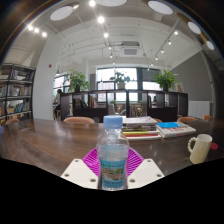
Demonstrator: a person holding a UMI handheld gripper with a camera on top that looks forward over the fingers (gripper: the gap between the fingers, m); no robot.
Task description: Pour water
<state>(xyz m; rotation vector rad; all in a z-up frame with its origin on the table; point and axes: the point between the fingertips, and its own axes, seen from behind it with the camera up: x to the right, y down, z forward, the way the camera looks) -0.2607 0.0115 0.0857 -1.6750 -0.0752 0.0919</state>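
my tongs [113, 168] clamp the clear plastic blue-capped water bottle [114, 155], upright; nothing poured into the white ceramic mug [200, 148] yet, i judge.

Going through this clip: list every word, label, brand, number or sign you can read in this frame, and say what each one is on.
No text here can be read.
Water bottle between the fingers: its label has blue print, too small and blurred to read.
Books stacked on the table beyond the bottle: cover printing blurred, unreadable.
White mug: no text visible.
Bookshelf across the room: spines too small to read.
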